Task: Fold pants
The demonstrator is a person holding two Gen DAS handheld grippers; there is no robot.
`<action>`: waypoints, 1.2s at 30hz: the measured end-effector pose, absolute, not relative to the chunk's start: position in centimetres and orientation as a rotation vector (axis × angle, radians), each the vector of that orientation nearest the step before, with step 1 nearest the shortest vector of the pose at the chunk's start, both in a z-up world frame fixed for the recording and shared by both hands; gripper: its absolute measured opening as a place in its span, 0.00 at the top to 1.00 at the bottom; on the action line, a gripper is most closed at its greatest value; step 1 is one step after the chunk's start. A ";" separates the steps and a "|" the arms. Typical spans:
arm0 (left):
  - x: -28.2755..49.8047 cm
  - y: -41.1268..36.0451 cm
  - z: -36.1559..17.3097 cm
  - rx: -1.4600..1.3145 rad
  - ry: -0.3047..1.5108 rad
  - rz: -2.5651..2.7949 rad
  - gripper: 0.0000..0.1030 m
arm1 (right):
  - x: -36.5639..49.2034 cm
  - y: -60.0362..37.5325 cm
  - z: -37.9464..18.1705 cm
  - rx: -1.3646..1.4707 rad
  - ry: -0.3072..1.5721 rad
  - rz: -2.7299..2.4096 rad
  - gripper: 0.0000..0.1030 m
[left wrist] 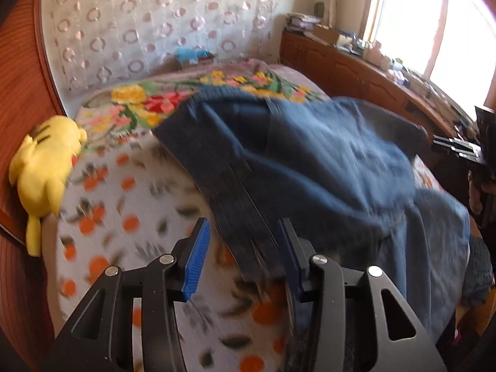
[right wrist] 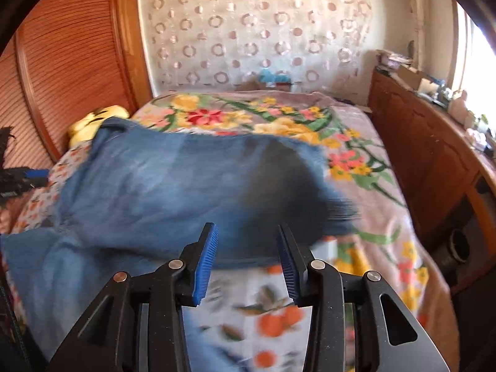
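Note:
Blue jeans [left wrist: 325, 161] lie bunched and folded over on the bed, blurred by motion. My left gripper [left wrist: 243, 221] stands open over their near left edge; a strip of denim runs between the jaws close to the right pad, and neither pad presses on it. In the right wrist view the jeans [right wrist: 161, 179] spread across the middle of the bed. My right gripper [right wrist: 246, 226] is open too, its fingertips just over the near edge of the denim. Each gripper shows at the edge of the other's view: the right gripper [left wrist: 458, 148] and the left gripper [right wrist: 21, 176].
The bed has an orange-print sheet [left wrist: 124, 204] and a floral blanket [right wrist: 279, 117] farther back. A yellow plush toy [left wrist: 46, 161] lies by the slatted wooden panel [right wrist: 68, 62] on the left. A cluttered wooden cabinet [right wrist: 418, 142] runs along the right under a bright window.

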State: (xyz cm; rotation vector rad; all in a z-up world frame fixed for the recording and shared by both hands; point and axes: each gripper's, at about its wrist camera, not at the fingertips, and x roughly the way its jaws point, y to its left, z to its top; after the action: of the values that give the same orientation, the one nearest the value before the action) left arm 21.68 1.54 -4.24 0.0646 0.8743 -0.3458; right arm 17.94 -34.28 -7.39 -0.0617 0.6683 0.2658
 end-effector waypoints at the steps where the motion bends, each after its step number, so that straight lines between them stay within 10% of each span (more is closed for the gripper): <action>1: 21.1 1.3 -4.6 0.064 0.879 -0.353 0.56 | 17.4 -33.7 -7.9 -0.062 0.676 0.285 0.60; 23: 18.0 -0.3 -8.7 -0.117 1.014 -0.415 0.61 | 15.5 -30.4 -13.0 -0.090 0.718 0.317 0.59; 30: 18.1 -0.3 -8.3 -0.143 1.011 -0.419 0.90 | 16.0 -30.0 -13.0 -0.055 0.739 0.314 0.55; 36: 13.9 1.0 -4.0 -0.093 0.854 -0.332 0.94 | 14.7 -29.5 -12.7 -0.072 0.710 0.292 0.55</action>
State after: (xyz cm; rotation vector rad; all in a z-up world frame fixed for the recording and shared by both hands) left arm 13.94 1.01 -3.97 -0.0934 0.8545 -0.3321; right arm 14.74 -29.53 -12.69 -0.0723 0.7101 0.2924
